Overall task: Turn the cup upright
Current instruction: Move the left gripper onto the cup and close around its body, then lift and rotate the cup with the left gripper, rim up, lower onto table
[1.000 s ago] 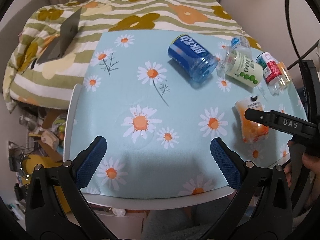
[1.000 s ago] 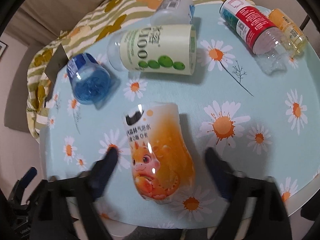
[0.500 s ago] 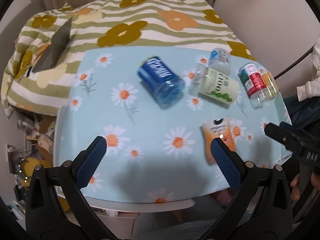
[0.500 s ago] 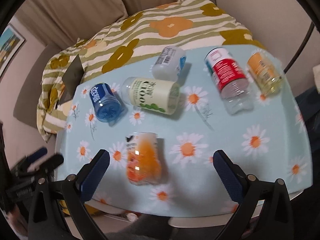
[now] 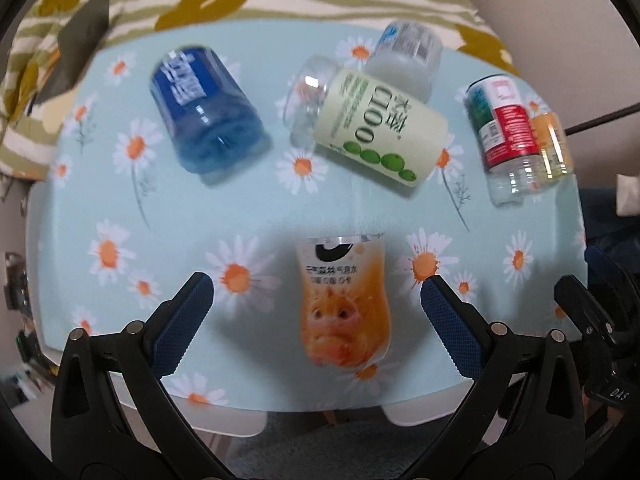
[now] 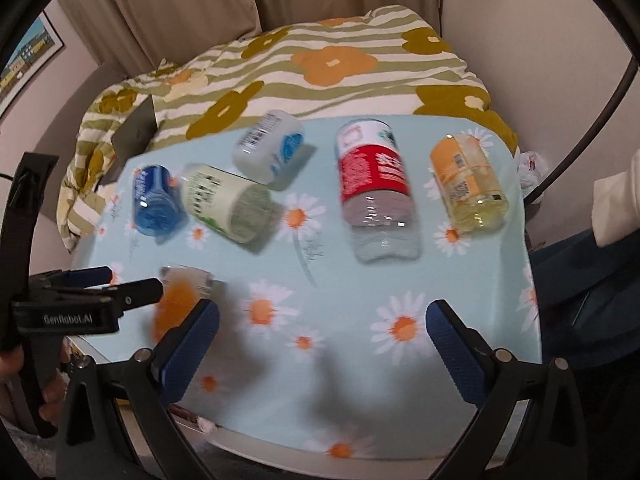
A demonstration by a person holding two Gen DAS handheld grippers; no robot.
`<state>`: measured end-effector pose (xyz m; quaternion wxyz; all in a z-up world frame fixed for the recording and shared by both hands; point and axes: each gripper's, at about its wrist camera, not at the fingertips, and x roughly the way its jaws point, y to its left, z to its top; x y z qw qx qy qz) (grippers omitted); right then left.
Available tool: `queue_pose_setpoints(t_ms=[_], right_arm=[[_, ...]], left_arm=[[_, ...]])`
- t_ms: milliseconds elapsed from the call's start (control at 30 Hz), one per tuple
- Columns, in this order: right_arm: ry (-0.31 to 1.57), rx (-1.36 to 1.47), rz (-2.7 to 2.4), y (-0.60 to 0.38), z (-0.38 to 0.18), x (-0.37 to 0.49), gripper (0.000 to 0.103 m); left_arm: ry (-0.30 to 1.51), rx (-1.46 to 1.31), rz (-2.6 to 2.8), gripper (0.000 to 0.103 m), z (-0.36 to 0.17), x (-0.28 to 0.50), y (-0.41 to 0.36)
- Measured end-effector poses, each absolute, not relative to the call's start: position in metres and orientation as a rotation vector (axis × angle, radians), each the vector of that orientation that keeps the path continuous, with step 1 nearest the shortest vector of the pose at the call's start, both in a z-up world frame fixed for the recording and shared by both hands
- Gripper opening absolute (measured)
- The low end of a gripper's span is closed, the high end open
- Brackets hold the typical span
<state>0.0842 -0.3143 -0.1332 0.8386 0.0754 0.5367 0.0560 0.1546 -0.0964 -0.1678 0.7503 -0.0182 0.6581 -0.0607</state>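
A daisy-print table (image 5: 256, 208) stands against a bed (image 6: 340, 60) with a striped flowered cover, beneath curtains (image 6: 168, 4). On it an orange cup (image 5: 345, 300) lies on its side near the front edge, between the spread fingers of the released left claw (image 5: 316, 312). The right claw (image 6: 322, 340) is also released, over bare cloth.

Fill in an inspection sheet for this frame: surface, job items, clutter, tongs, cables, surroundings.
Surface: table under a light blue daisy-print cloth.
Job items: six cut-bottle cups, all lying on their sides: orange cartoon cup, blue cup, pale green cup, white cup, red-label cup, yellow cup.
Clutter: nothing seen on the cloth beyond the cups.
Tongs: left tongs open, straddling the orange cartoon cup without touching; right tongs open over bare cloth.
Cables: black cable at the right edge.
Surroundings: flower-striped quilt behind the table, with a dark flat object on it; beige curtain; framed picture.
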Motion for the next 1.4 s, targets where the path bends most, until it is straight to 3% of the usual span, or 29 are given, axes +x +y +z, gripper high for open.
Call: queue_pose_setpoints(t_ms=[167,433,533,567,600,1000,1233,1400], right_arm=[[1.158,0.147,0.147,-0.333,-0.148,0.091,0.103],[1.167,0.116,0.168,-0.343,-0.163,0.097,0.103],[1.169,0.117,0.175,-0.344,-0.166,0.099,0.103],[1.169,0.117,0.176,-0.344,-0.167,0.099,0.103],[1.168,0.115,0.176,-0.344,-0.167,0.100,0.103],[1.143,0.127,0.143,-0.350,-0.157,0.099,0.103],[1.098,0.137,0.154,-0.341,-0.142,0.092,0.103],[1.053,0.113,0.163,-0.331,-0.146,0.085,0.103]], left_arm=[[1.498,-0.077,-0.103,0.102,-0.188,0.164,-0.104],[1.571,-0.113,-0.080,0.088,-0.208,0.168,-0.111],[1.593,-0.126,-0.084,0.078,-0.213,0.171,-0.113],[1.599,-0.130,-0.086,0.064,-0.214,0.171,-0.114],[1.607,-0.135,-0.089,0.059,-0.216,0.172,-0.115],[1.529,-0.143,-0.159,0.056,-0.189,0.169,-0.105],[1.285,-0.126,-0.186,0.056,-0.144,0.139,-0.099],[1.126,-0.100,-0.165,0.056,-0.150,0.117,-0.091]])
